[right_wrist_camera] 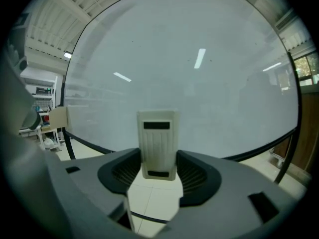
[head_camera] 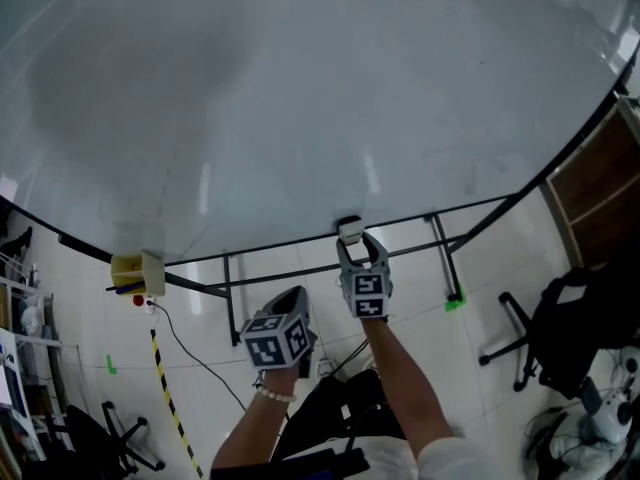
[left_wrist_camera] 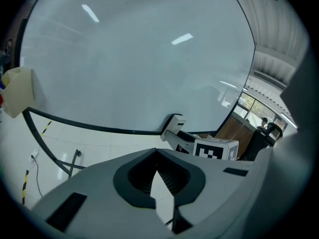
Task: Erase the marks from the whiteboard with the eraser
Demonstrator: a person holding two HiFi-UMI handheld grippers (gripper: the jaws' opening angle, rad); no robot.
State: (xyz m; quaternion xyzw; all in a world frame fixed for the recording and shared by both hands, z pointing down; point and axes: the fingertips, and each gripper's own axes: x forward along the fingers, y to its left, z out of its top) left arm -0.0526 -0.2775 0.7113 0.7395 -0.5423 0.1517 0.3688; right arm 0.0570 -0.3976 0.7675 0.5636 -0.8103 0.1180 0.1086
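Wiping looks like the step in hand. The right gripper (right_wrist_camera: 158,167) has its two jaws squeezed on a cream plastic block eraser (right_wrist_camera: 158,143) with black slots, and the eraser stands up between them. In the head view the eraser sits at the near bottom edge of the big white shiny whiteboard (head_camera: 400,88), about in the middle. I cannot tell if it touches the board.

The left gripper (left_wrist_camera: 158,156) hangs lower and nearer, a bit to the left, well apart from the board. Its jaws are pressed together with nothing in them.

Most of the board looks clean. A soft grey smudge (head_camera: 130,78) shows at the far left, well apart from the eraser. I think the next move is to reach the eraser up and left to that smudge, press it flat, and rub.

A small cream box (head_camera: 140,271) sits on the board's bottom edge at the left.
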